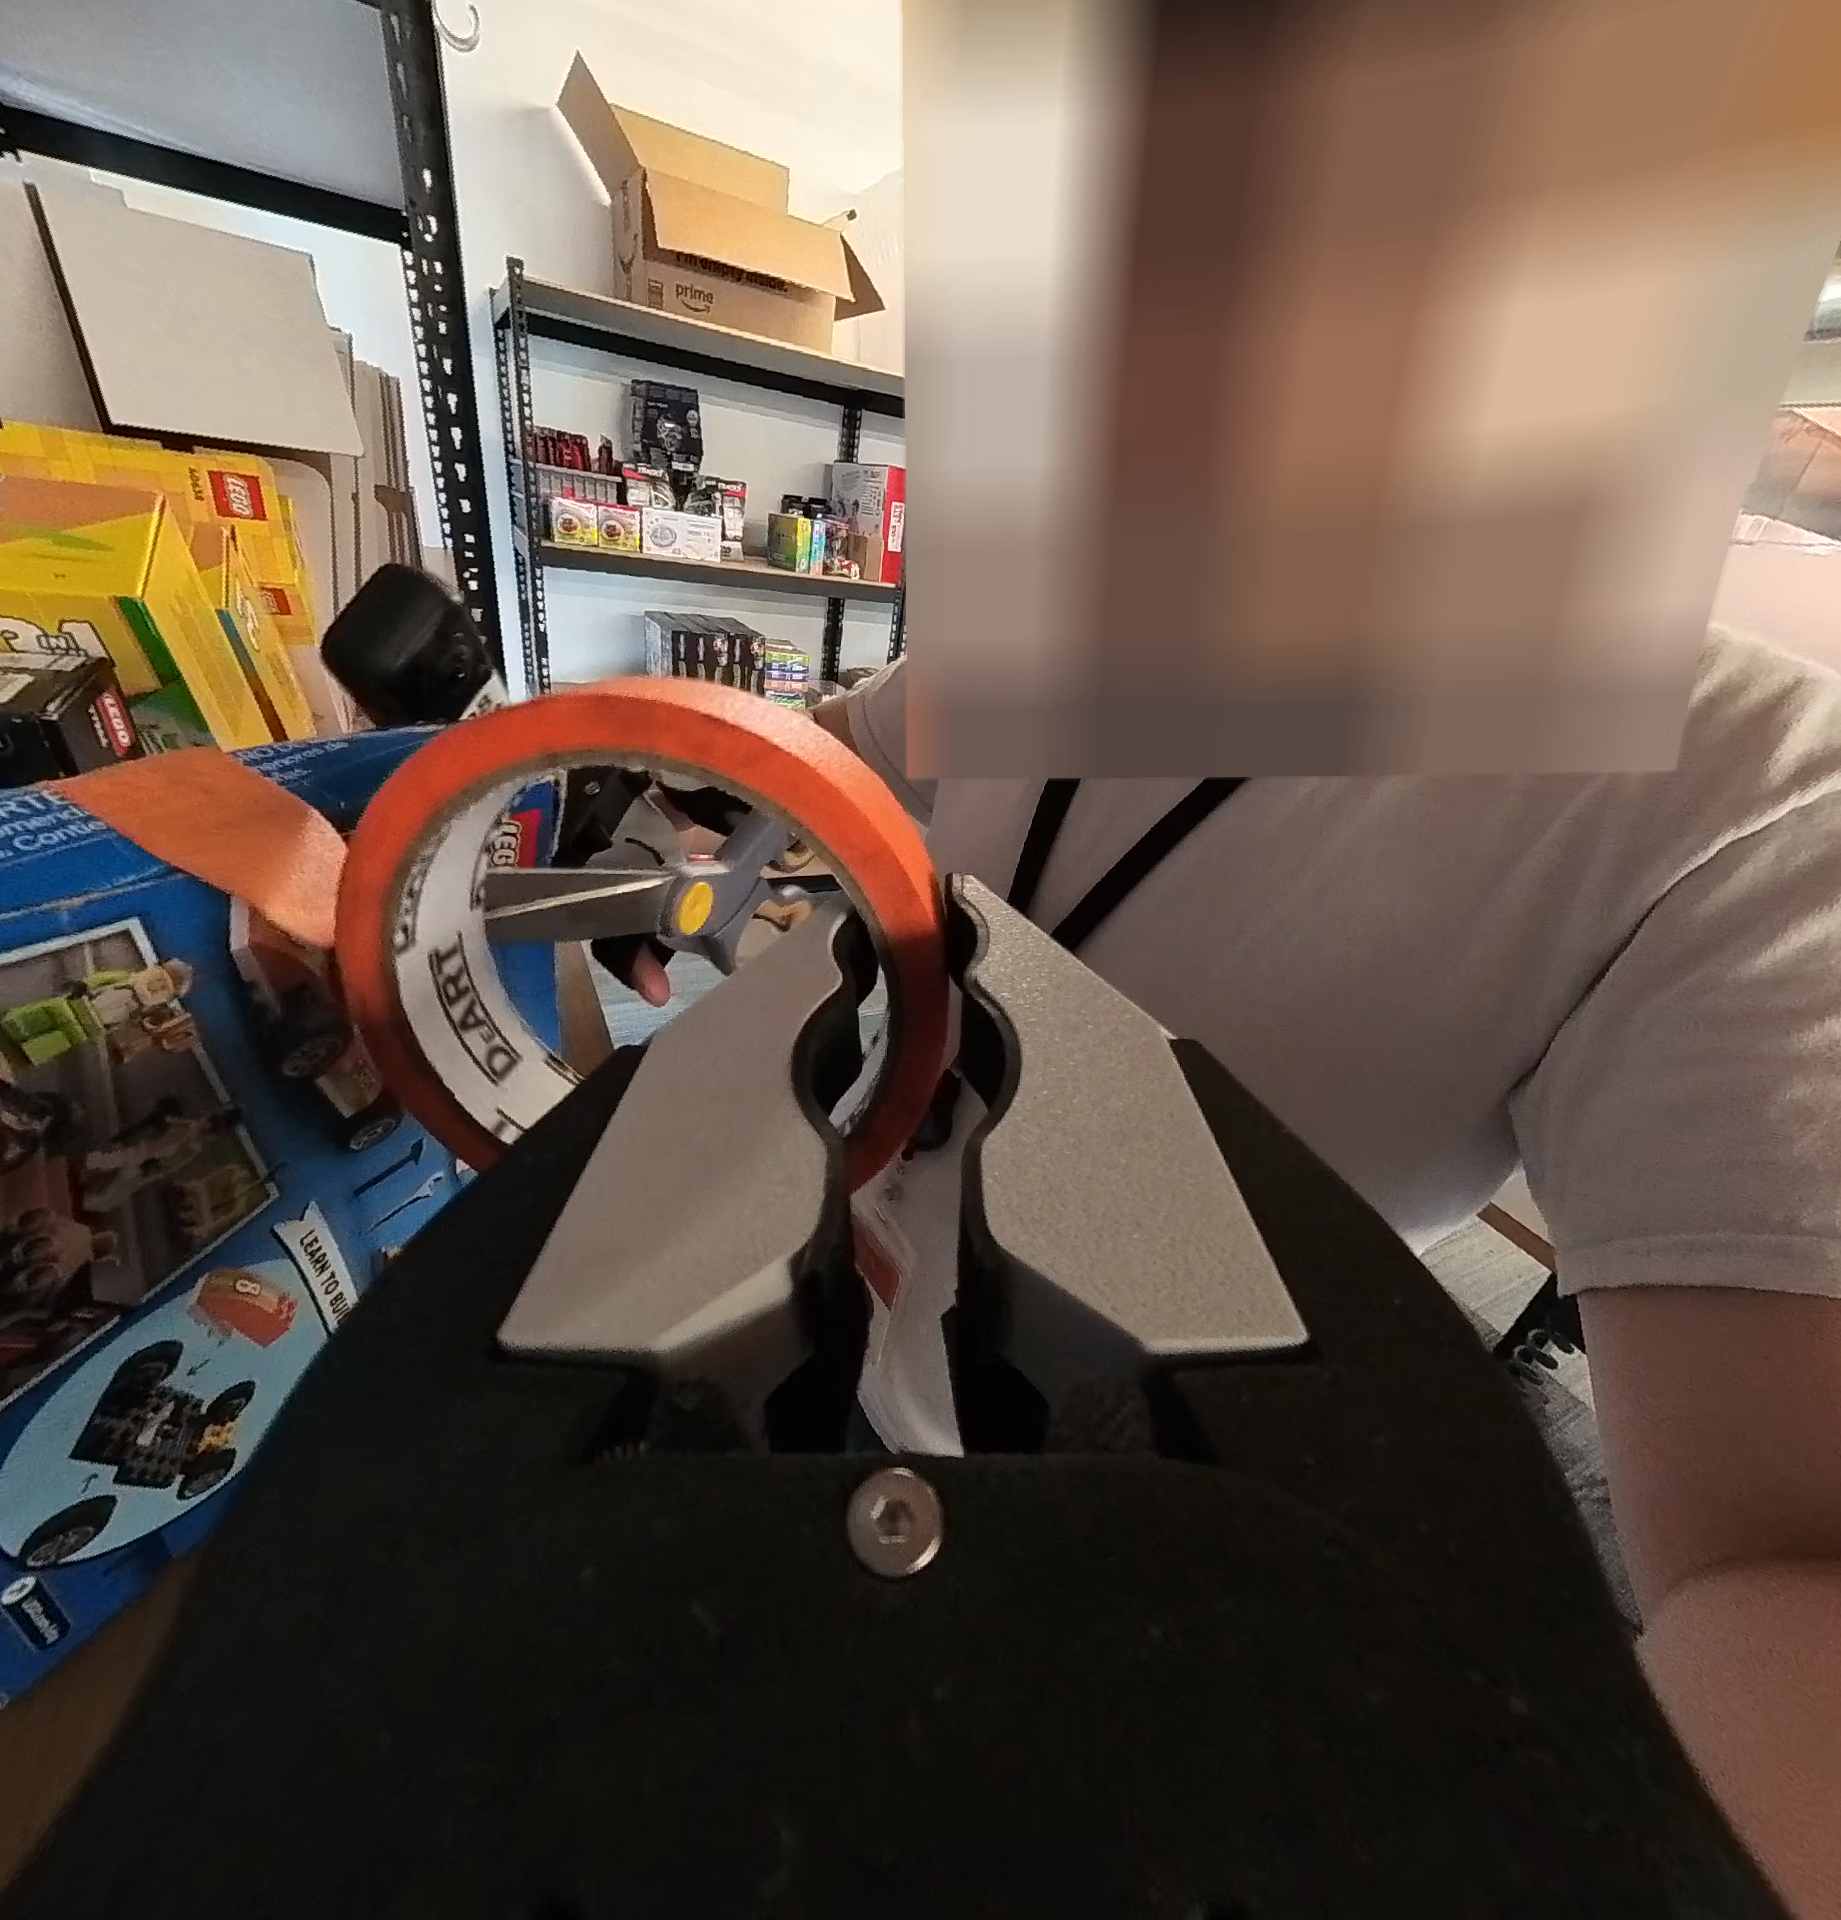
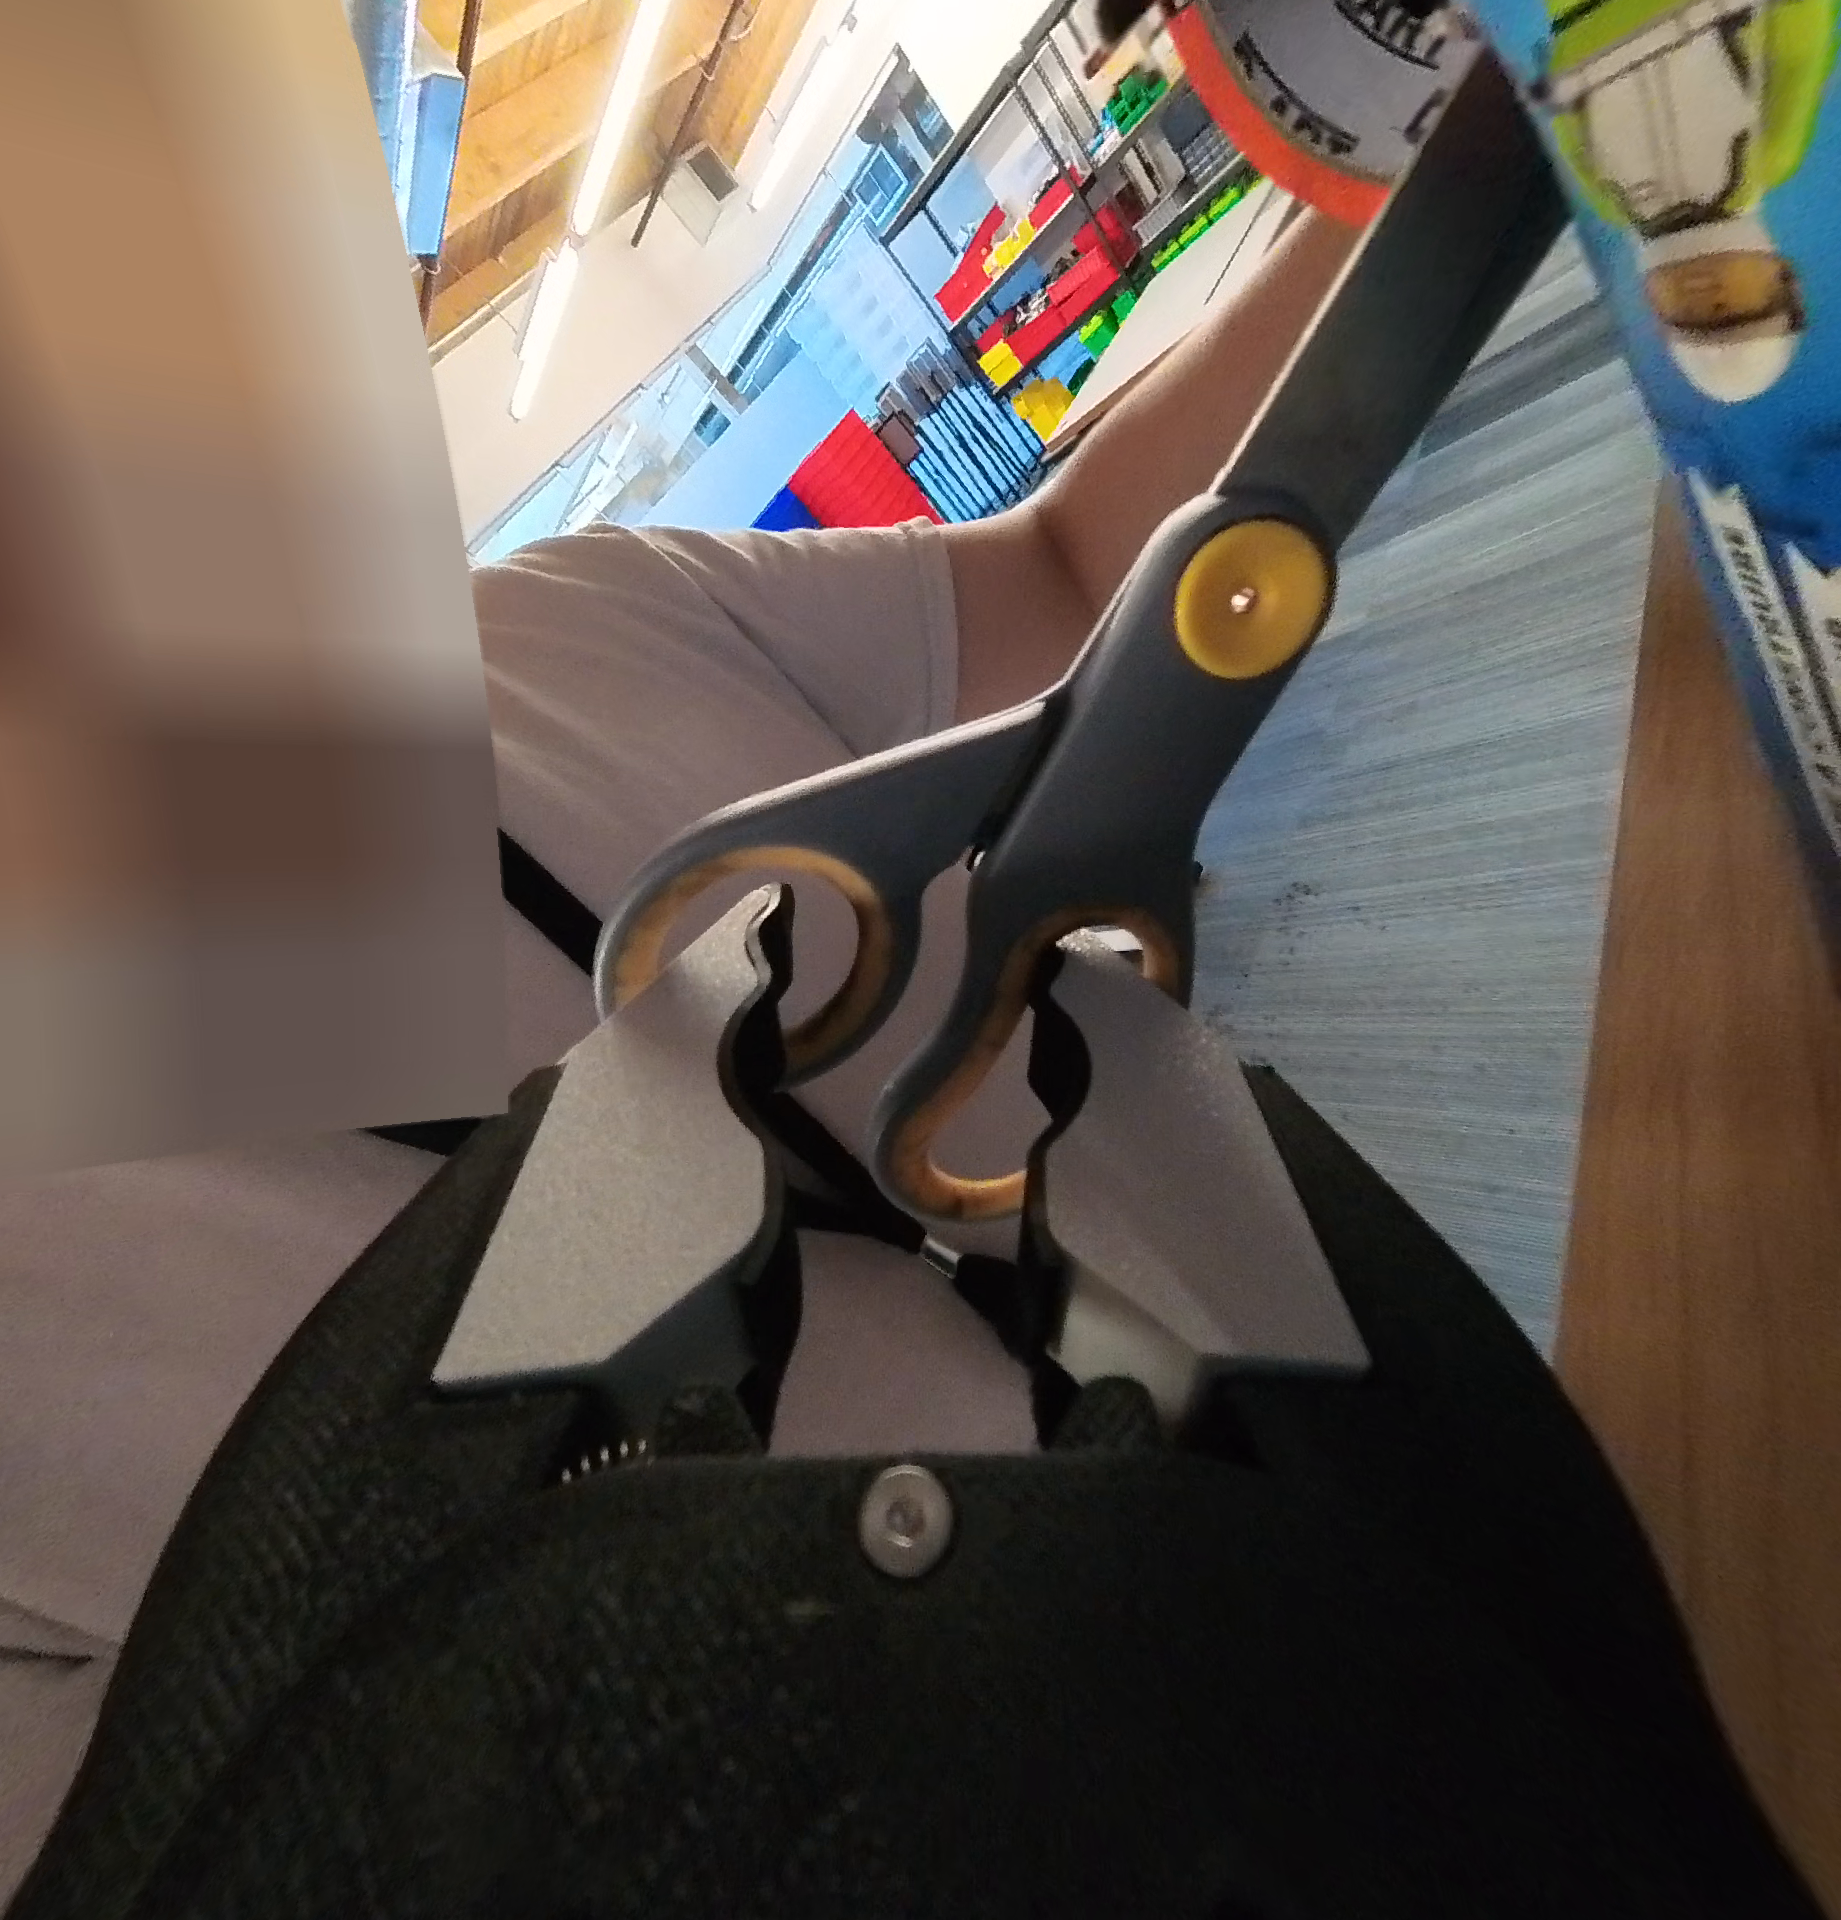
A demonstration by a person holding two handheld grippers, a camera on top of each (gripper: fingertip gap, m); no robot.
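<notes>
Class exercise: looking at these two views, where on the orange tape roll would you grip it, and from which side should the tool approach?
Grip the orange tape roll across its ring wall, one finger through the open core, one outside. Come edge-on at the rim opposite the pulled-out strip; the left tool holds it this way.

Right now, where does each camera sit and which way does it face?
Left wrist view: sits behind the left gripper, facing the orange tape roll it clamps, the blue toy box and shelves beyond; the person's white shirt and arm show.
Right wrist view: sits behind the right gripper, tilted up toward the ceiling, fingers inside the scissors handle loops; the shirt shows.
Shared: tape roll, scissors, blue box.
</notes>
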